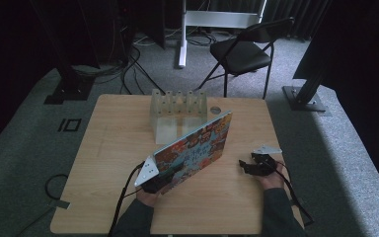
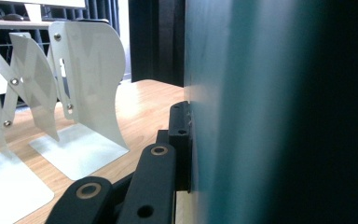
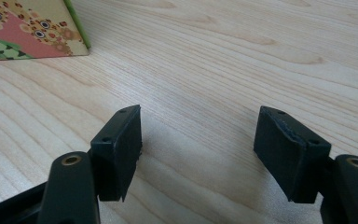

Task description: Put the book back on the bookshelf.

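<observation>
Colourful stiff flat picture book (image 1: pixel 197 145), light, pinched at near-left corner by left gripper (image 1: pixel 154 180); right gripper (image 1: pixel 249 167) jaws wide, empty.

glossy book (image 1: pixel 197 145), matt wood table (image 1: pixel 113 148)

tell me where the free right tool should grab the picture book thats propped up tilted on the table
Probably the picture book's raised far corner, nearest the white book rack, coming from the right. The book stands tilted on its lower edge, so that thin upper edge is free on both faces. The left tool already clamps the near corner; the right tool rests open on the table.
</observation>
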`<state>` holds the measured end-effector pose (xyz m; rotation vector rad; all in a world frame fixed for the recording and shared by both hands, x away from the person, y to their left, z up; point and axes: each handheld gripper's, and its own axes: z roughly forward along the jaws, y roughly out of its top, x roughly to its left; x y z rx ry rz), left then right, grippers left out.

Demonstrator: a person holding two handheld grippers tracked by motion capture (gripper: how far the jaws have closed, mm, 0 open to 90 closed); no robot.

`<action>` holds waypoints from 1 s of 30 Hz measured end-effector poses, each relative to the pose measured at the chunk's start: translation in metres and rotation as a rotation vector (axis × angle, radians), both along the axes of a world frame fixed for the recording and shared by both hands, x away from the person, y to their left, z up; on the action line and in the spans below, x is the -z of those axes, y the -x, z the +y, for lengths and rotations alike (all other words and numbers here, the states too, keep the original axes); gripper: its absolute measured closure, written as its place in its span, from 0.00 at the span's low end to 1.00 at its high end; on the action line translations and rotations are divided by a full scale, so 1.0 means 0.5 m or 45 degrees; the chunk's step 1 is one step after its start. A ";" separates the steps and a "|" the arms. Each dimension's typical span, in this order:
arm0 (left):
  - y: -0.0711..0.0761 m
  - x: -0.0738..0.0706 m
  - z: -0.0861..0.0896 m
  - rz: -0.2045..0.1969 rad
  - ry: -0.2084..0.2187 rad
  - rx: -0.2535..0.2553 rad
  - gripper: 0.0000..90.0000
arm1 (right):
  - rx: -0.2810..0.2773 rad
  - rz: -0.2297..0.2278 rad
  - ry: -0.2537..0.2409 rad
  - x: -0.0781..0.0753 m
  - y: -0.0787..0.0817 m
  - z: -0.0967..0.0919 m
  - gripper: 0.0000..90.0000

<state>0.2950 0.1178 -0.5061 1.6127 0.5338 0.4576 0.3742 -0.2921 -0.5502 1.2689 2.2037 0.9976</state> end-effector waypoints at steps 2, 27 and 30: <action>0.001 0.000 0.002 0.002 0.001 -0.003 0.90 | 0.001 0.000 0.000 0.000 0.000 0.000 0.35; 0.014 -0.001 0.022 0.008 0.004 -0.030 0.90 | -0.015 0.010 0.005 0.001 0.000 0.005 0.28; 0.015 0.000 0.024 0.006 0.003 -0.032 0.90 | -0.015 0.010 0.004 0.001 0.000 0.005 0.28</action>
